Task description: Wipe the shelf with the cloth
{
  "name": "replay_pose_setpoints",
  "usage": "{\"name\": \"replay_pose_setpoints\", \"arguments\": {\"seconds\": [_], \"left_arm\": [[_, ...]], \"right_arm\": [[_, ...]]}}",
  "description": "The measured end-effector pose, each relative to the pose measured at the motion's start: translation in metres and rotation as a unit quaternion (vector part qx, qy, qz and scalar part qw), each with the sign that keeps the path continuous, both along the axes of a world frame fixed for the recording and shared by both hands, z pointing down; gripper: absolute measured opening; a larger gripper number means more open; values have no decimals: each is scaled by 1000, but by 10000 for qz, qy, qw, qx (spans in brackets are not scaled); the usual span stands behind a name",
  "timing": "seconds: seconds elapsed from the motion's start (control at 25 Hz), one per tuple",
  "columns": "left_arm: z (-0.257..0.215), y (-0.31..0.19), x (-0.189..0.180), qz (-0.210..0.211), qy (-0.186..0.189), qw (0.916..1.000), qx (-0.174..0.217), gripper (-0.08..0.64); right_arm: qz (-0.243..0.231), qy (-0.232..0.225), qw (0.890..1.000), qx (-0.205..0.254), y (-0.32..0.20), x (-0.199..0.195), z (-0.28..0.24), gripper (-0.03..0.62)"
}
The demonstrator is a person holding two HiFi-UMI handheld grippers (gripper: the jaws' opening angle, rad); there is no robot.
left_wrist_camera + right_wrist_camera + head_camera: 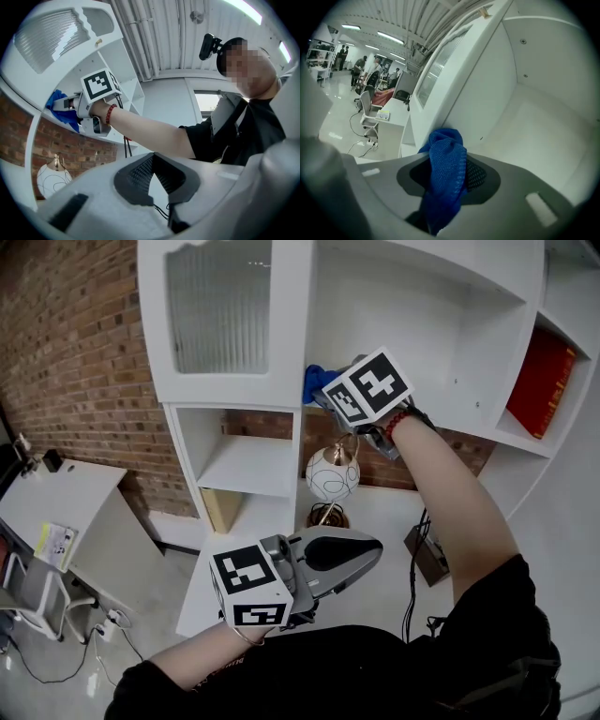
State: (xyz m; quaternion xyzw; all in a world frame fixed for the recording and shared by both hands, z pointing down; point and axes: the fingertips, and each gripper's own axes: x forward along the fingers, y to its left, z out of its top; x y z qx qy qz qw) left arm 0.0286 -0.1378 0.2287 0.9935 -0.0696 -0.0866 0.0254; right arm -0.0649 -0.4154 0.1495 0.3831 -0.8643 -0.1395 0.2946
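The right gripper [451, 176] is clamped on the blue cloth [446, 164], holding it at the shelf's [534, 136] left end, ready to sweep across. Below the shelf the left gripper [370, 554] hangs clear, jaws seemingly together and empty.

The head view looks steeply down from in front of the white shelf unit [234, 390], near enough that its bays fill the upper frame. The left gripper view sits lower, out from the shelf unit, tilted up past it toward the ceiling. The right gripper view is pushed close into one upper bay, facing what seems its back wall. Head and left gripper views share that bay, the right gripper [321, 395] and the cloth [313, 379].
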Motion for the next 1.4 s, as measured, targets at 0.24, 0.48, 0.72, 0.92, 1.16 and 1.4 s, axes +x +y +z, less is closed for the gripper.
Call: {"name": "replay_pose_setpoints", "arguments": {"seconds": [0.24,0.48,0.72,0.92,1.16,1.4], "left_arm": [[8,4,21,175,-128,9998,10,-2],[12,10,50,527,-192,9984,-98,-2],[19,22,75,877,-310,9956,-111,-2],[19,26,82,1001,-293,9944,-150,-2],[19,27,79,1054,-274,9939,-146,-2],[20,25,65,995,-191,9948,-84,-2]], "right_arm": [[548,-403,9977,31,-5,28,1,141],[1038,-767,9916,30,-8,93,0,141],[1549,-916,9837,-5,-8,154,1,141],[1986,-1086,9740,-13,-9,201,1,141],[2405,-1344,9613,-32,-10,246,1,141],[2929,-1514,9440,71,-7,293,1,143]]}}
